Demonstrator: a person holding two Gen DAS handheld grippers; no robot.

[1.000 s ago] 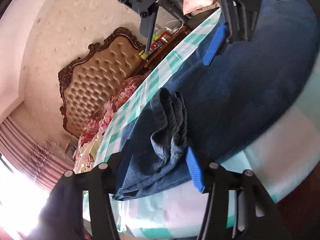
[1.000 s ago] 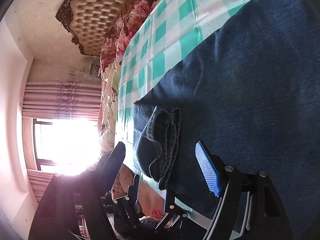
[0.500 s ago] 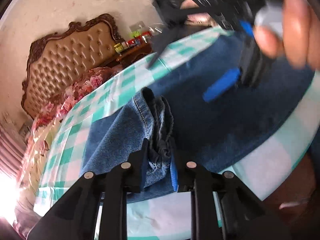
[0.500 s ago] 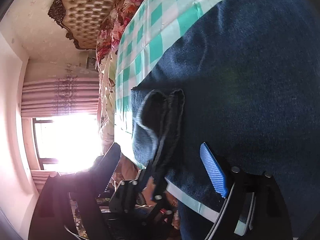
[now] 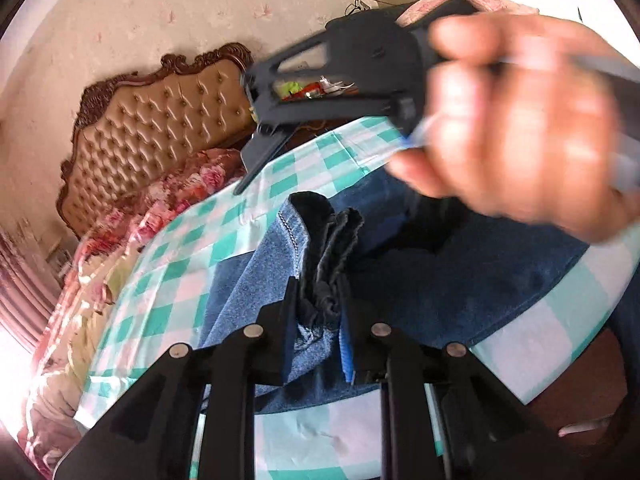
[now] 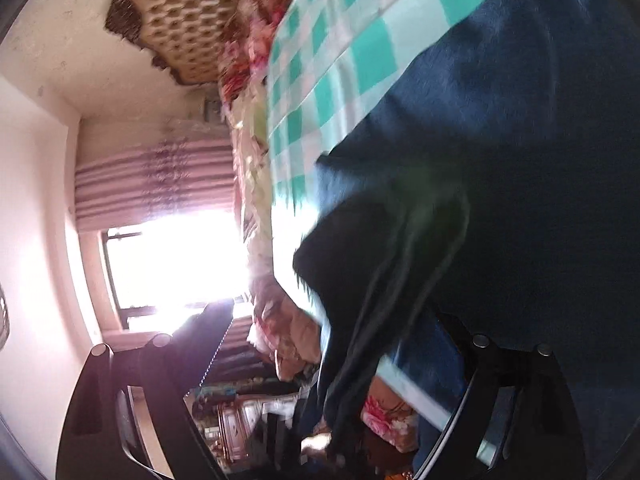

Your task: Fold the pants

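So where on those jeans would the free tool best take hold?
On the bunched hem of the jeans, just beyond where the left gripper is shut on it, coming from the table's near edge. That raised ridge of layered denim probably fits between the right gripper's opening jaws; the flat cloth would not.

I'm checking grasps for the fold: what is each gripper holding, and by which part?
Left gripper pinches the jeans by the bunched hem end. Right gripper is opening and grips nothing.
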